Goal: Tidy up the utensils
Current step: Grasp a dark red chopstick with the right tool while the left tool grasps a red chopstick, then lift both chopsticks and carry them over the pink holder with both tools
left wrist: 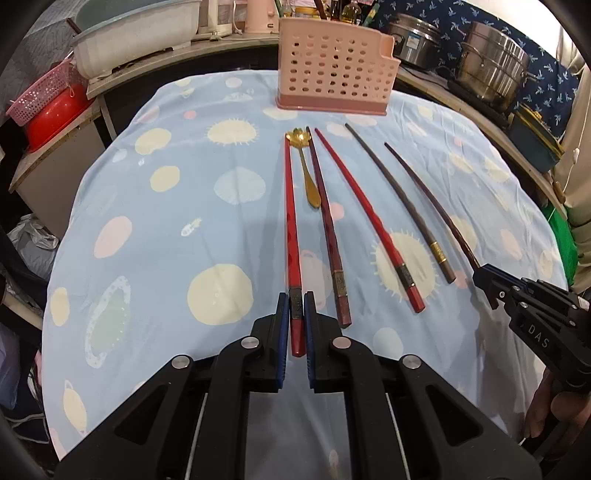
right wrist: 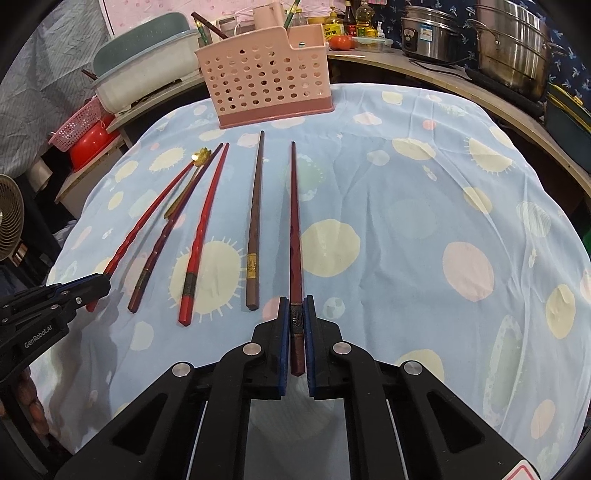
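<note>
Several chopsticks and a small gold spoon lie in a row on the blue patterned tablecloth, pointing toward a pink perforated utensil holder at the far edge. My left gripper is shut on the thick end of the leftmost red chopstick. My right gripper is shut on the thick end of the rightmost dark red chopstick. Between them rest a maroon chopstick, a bright red one and a brown one with a gold band. The right gripper also shows at the left wrist view's right edge.
Steel pots and a cooker stand on the counter at the back right. A pale basin, a pink basket and a red bowl sit at the back left. A small fan stands left of the table.
</note>
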Action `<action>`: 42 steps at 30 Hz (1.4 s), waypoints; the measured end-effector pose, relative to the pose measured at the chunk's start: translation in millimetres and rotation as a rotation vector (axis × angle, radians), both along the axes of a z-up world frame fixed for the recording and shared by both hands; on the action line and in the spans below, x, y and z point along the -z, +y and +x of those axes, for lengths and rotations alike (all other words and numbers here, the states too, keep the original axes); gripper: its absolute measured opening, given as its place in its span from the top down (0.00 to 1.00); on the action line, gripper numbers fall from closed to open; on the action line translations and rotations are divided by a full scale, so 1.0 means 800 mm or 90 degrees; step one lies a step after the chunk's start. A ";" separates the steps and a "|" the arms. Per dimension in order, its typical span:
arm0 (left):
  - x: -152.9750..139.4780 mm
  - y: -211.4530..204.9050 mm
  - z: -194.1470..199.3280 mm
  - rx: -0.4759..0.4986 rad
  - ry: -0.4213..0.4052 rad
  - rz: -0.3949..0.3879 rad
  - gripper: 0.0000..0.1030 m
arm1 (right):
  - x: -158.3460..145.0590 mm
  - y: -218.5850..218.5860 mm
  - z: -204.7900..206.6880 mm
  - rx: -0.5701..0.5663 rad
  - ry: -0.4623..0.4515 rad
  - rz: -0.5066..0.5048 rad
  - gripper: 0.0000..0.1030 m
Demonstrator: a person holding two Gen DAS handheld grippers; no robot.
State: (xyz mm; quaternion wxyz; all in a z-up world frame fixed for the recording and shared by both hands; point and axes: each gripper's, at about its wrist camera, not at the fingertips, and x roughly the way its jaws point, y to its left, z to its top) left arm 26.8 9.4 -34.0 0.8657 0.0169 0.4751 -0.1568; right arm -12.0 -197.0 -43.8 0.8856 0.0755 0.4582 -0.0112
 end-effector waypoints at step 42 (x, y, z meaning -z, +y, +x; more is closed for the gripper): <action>-0.221 0.006 0.091 -0.038 -0.238 -0.067 0.93 | -0.195 -0.032 0.068 0.014 -0.219 0.014 0.93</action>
